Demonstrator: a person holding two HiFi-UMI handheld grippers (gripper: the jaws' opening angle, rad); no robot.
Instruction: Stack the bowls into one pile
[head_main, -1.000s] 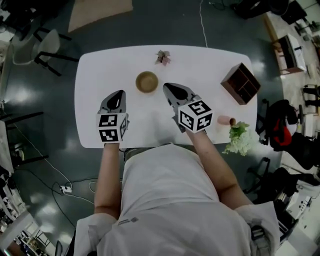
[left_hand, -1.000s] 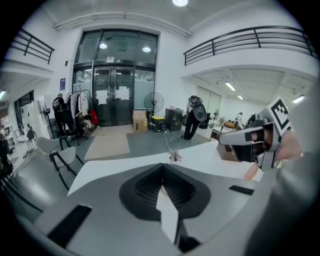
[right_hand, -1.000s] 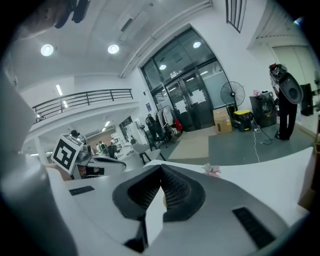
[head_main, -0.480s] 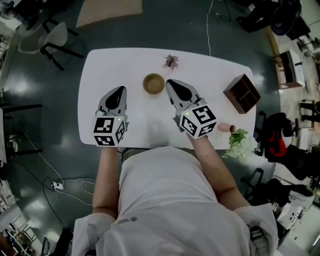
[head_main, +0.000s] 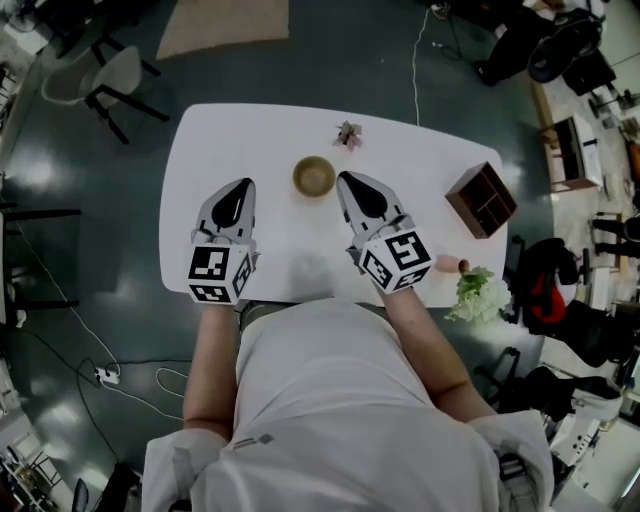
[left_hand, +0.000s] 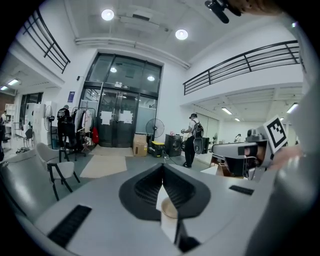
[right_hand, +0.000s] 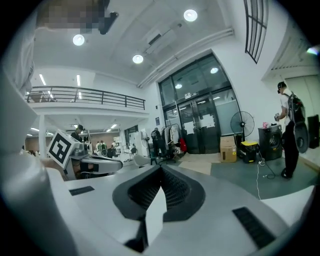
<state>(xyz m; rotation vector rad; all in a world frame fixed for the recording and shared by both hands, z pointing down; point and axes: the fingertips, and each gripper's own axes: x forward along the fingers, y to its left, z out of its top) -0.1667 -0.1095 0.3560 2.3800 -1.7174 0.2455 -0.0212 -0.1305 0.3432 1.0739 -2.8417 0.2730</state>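
Grippers both clenched, empty

My left gripper (head_main: 241, 187) and right gripper (head_main: 346, 180) are over the white table (head_main: 200, 160). Jaws are closed tip to tip with nothing between them. Wooden bowl (head_main: 314, 176) sits between the grippers, just beside my right tip. Compartment box (head_main: 481, 200) is well right of the bowl, and a small flower (head_main: 348, 133) is near its far side.

On the tabletop (head_main: 200, 170) I count one bowl (head_main: 314, 176), near 12 o'clock; if more bowls sit nested inside it, I cannot tell. There is also one flower sprig (head_main: 348, 133) at 12 o'clock by the far edge, one wooden box (head_main: 481, 199) at 3 o'clock, and one pinkish cup (head_main: 452, 265) and one bouquet (head_main: 478, 295) at 4 o'clock. I hold two tools: the left tool (head_main: 240, 187) and the right tool (head_main: 345, 180).
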